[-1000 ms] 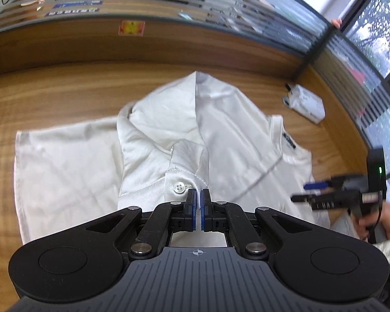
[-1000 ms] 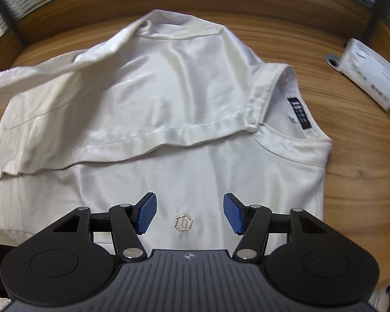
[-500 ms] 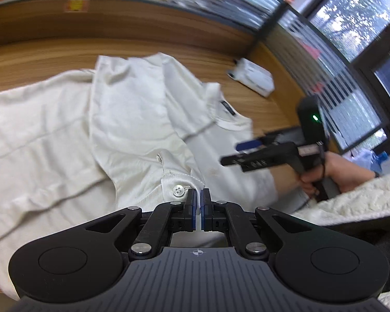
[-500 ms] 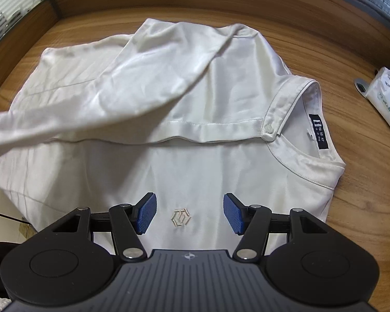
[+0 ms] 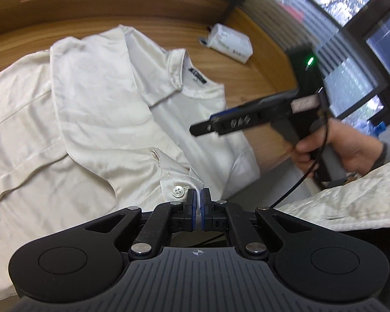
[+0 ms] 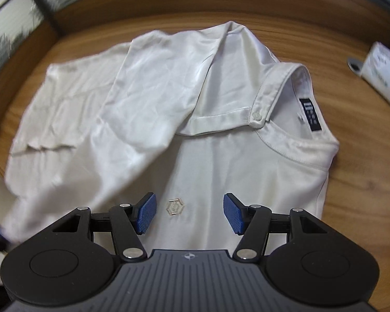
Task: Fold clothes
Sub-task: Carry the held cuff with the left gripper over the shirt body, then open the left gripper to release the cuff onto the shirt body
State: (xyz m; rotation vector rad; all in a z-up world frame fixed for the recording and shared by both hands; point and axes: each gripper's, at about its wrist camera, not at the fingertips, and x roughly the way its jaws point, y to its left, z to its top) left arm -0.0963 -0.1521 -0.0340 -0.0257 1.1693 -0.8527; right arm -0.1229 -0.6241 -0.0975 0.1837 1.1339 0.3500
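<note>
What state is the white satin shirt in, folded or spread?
Partly folded: white satin shirt has one sleeve pulled across its front by the left gripper.

Wooden table [image 6: 351, 187] carries white shirt [image 6: 221, 169], partly folded; white packet [image 5: 231, 42] beside collar end

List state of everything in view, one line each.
left gripper: shut on the sleeve cuff.
right gripper: open, nothing between its pads, above the shirt's chest logo.
shirt: lying on the wooden table, one sleeve drawn across the front, collar unbuttoned.
sleeve cuff: lifted, button showing.
white packet: lying on the table beyond the collar, apart from the shirt.
</note>
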